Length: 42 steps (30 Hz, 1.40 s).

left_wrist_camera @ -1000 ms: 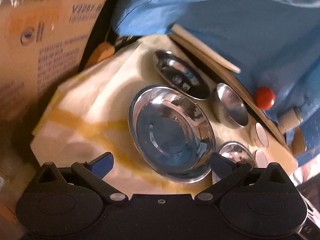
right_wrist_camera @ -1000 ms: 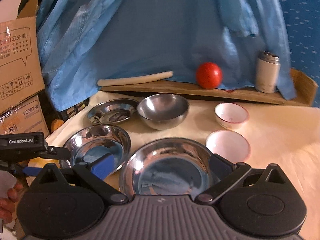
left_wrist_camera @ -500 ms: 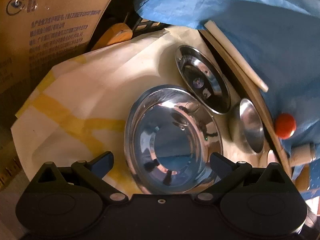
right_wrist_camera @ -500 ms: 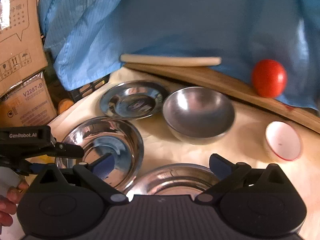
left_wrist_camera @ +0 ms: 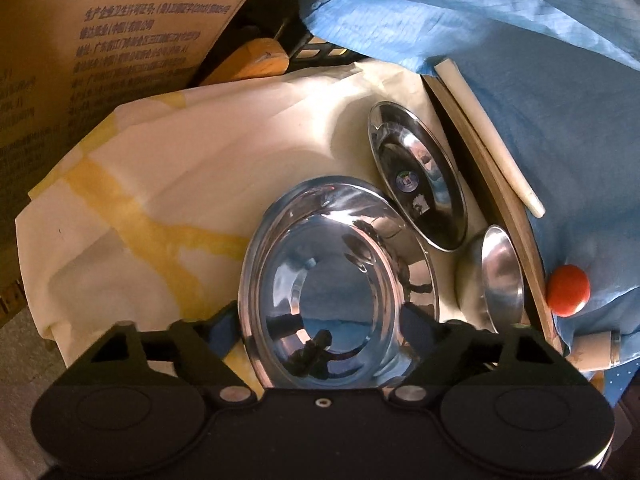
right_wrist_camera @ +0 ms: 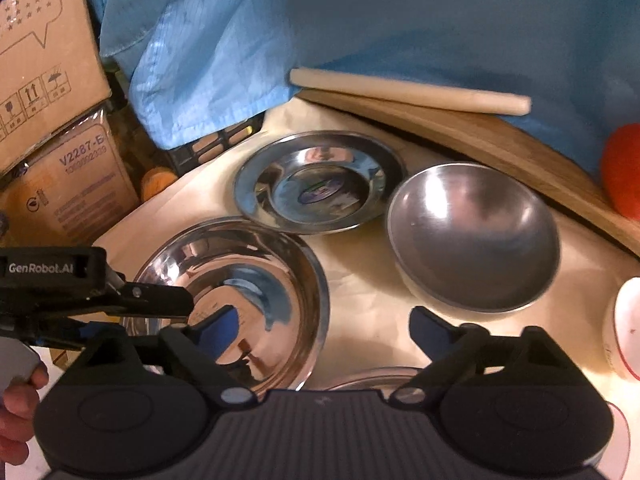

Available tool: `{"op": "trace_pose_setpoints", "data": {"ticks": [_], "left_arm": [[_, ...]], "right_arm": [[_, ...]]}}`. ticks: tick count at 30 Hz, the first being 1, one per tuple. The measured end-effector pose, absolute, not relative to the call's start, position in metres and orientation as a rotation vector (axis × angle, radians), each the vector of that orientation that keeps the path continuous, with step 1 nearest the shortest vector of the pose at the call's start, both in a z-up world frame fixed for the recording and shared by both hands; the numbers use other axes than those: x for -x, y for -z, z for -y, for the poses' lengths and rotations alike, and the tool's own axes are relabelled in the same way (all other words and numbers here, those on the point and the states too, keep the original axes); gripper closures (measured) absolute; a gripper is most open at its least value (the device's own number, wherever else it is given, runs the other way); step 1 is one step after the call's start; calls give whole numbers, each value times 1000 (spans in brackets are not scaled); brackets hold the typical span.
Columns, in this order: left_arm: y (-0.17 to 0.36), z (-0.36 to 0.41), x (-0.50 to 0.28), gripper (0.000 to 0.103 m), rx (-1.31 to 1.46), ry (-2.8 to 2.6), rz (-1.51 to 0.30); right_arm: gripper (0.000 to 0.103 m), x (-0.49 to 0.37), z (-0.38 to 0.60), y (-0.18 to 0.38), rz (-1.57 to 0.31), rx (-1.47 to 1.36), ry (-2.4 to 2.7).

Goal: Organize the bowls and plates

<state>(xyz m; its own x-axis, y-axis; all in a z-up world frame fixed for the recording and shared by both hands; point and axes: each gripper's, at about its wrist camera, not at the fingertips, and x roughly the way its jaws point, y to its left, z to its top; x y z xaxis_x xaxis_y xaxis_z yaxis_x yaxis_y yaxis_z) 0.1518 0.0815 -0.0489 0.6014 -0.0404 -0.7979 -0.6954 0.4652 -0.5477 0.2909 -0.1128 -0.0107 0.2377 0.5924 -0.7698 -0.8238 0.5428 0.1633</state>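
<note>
A shiny steel bowl [left_wrist_camera: 336, 280] lies on the cream cloth [left_wrist_camera: 180, 160]. My left gripper [left_wrist_camera: 320, 322] hangs over its near rim, one finger outside the left edge, the other over the inside. Its jaws are closing and the pads do not press on the rim. In the right wrist view the same bowl [right_wrist_camera: 248, 280] sits at lower left. My right gripper [right_wrist_camera: 324, 324] hovers above that bowl's right rim and bare cloth, jaws closing on nothing. Beyond lie a flat rimmed steel plate [right_wrist_camera: 316, 184] and a dull steel bowl [right_wrist_camera: 472, 240].
A further steel plate's rim [right_wrist_camera: 372, 376] shows under my right gripper, and a white bowl [right_wrist_camera: 628, 336] sits at the right edge. A wooden board [right_wrist_camera: 480, 140] with a rolling pin [right_wrist_camera: 408, 92] and a red tomato [right_wrist_camera: 624, 172] lines the back. Cardboard boxes [right_wrist_camera: 48, 60] stand left.
The right gripper has moved left and toward the back; the large near plate slipped under it, and the flat plate and dull bowl look closer. Both grippers' jaws have narrowed.
</note>
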Motion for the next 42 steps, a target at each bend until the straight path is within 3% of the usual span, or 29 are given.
{"op": "trace_pose_setpoints", "data": {"ticks": [4,8,11,22,28,36,42], "left_arm": [[49,-80,-150,31,1033,-500,-836],[49,-82,-144,51,1042,-543,-820],[51,-85,-140,60,1056,-563,-814],[52,-82,-141,61,1014,-571,-830],[52,-81,-140,71,988,-592,-833],[40,-84,-129,71,938,-622,-812],[40,-82,-117,80,925,-635,-820]], "right_arm": [[21,-295,106,15,-923,306,-1016],[27,-296,101,19,-943,311,-1042],[38,-294,96,22,-959,313,-1062],[57,-292,91,27,-976,315,-1057],[71,-292,97,25,-968,309,-1026],[78,-279,101,14,-927,299,-1057],[83,-273,106,11,-911,288,-1055]]}}
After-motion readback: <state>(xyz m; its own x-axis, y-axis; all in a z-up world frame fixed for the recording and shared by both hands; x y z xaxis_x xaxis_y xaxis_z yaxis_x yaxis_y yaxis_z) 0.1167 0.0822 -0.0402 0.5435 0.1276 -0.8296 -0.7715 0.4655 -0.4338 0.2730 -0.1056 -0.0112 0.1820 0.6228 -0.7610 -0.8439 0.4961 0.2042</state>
